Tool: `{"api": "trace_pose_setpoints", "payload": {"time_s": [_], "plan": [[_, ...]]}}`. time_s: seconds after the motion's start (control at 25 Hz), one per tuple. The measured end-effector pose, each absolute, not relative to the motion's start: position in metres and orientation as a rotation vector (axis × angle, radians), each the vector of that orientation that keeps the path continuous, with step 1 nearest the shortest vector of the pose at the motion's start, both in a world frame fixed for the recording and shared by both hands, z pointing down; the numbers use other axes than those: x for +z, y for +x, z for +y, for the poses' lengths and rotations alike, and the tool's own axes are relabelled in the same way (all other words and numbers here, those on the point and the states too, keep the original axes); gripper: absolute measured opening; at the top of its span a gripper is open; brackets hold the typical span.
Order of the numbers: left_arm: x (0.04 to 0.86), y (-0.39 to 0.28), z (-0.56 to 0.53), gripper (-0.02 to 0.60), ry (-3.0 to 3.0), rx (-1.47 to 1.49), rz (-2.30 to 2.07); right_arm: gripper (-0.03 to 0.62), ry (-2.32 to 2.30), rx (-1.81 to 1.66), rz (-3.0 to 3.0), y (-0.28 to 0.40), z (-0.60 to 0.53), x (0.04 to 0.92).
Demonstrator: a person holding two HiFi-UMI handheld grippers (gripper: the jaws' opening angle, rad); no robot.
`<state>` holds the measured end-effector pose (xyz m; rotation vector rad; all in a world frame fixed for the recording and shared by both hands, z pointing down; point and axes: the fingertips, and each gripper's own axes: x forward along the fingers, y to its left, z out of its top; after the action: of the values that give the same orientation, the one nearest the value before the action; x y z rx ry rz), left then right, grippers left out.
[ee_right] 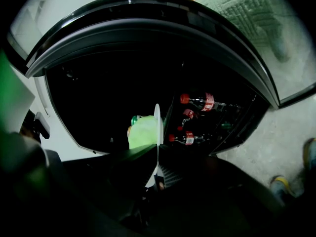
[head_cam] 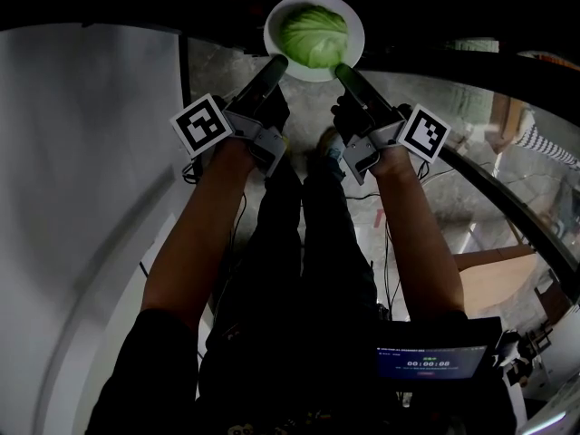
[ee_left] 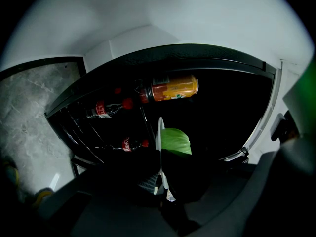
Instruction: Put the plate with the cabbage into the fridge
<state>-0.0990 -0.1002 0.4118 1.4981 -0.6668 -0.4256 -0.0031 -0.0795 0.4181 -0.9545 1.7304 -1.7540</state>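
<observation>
A white plate [head_cam: 352, 54] carries a pale green cabbage [head_cam: 314, 34] at the top of the head view, against the dark mouth of the fridge. My left gripper [head_cam: 275, 65] is shut on the plate's left rim and my right gripper [head_cam: 344, 71] on its right rim. In the left gripper view the plate [ee_left: 159, 132] shows edge-on between the jaws, with the cabbage [ee_left: 176, 141] to its right. In the right gripper view the plate [ee_right: 157, 122] is edge-on too, the cabbage [ee_right: 143, 131] on its left.
The open fridge [ee_left: 222, 112] is dark inside. Cola bottles [ee_left: 106, 108] lie in its door rack, and an orange can [ee_left: 175, 88] lies on its side above. More bottles [ee_right: 202, 102] show in the right gripper view. The white fridge door [head_cam: 82, 179] stands at the left.
</observation>
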Motion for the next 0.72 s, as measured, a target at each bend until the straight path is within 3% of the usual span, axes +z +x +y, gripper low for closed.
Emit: {"api": "trace_pose_setpoints", "payload": {"time_s": [0.72], "plan": [[0.4139, -0.0994, -0.1028, 0.009, 1.502, -0.446, -0.679, 0.014, -0.953, -1.753, 1.688, -0.0027, -0.0821, 0.4222]]}}
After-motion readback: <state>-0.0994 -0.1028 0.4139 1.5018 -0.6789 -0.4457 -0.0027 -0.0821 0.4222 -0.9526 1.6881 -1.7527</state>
